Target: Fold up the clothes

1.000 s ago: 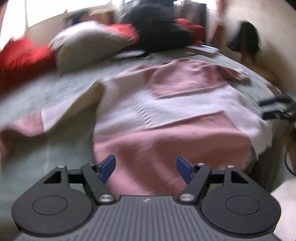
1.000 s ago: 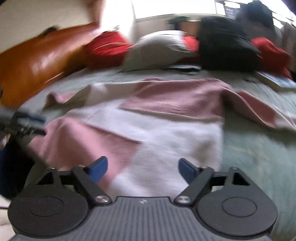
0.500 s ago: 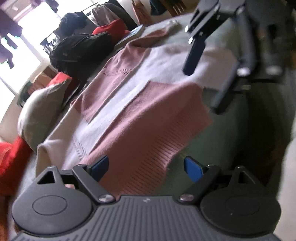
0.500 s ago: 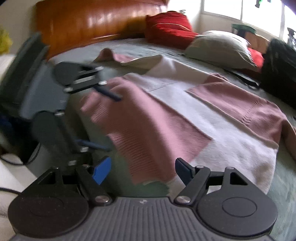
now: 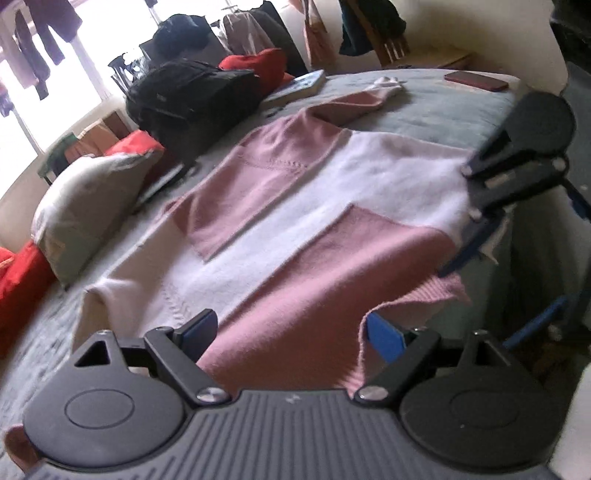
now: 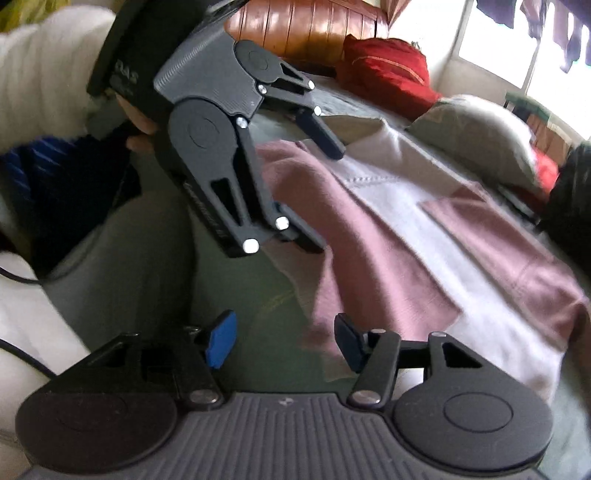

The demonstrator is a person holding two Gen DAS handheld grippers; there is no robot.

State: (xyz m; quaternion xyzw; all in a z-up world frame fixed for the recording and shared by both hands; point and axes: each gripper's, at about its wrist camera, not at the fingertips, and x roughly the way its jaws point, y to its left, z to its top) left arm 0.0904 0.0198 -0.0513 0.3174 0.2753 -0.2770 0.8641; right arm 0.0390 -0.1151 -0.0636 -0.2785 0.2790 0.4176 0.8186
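A pink and white knitted sweater [image 5: 332,221] lies spread flat on the grey-green bed [image 5: 443,107]. My left gripper [image 5: 291,332] is open at the near hem, with the pink hem edge lying between its blue pads [image 5: 384,336]. From the right wrist view the left gripper [image 6: 312,186] straddles that hem. My right gripper [image 6: 284,345] is at the sweater's [image 6: 388,258] other bottom corner. Its jaws are closing, and the corner reaches in beside one finger without being pinched. In the left wrist view the right gripper [image 5: 469,210] has a finger on each side of the hem.
A grey pillow [image 5: 85,206], red cushions [image 5: 22,269] and a black backpack [image 5: 192,96] lie along the bed's far side. A book [image 5: 299,86] and a phone [image 5: 476,81] rest on the sheet. A brown headboard [image 6: 314,29] stands behind. A person's hand [image 6: 142,125] holds the left gripper.
Both grippers have rolled and come down to the sweater's near hem. Each now shows close in the other's view. The hem now lies between the left fingers, and the right jaws have narrowed.
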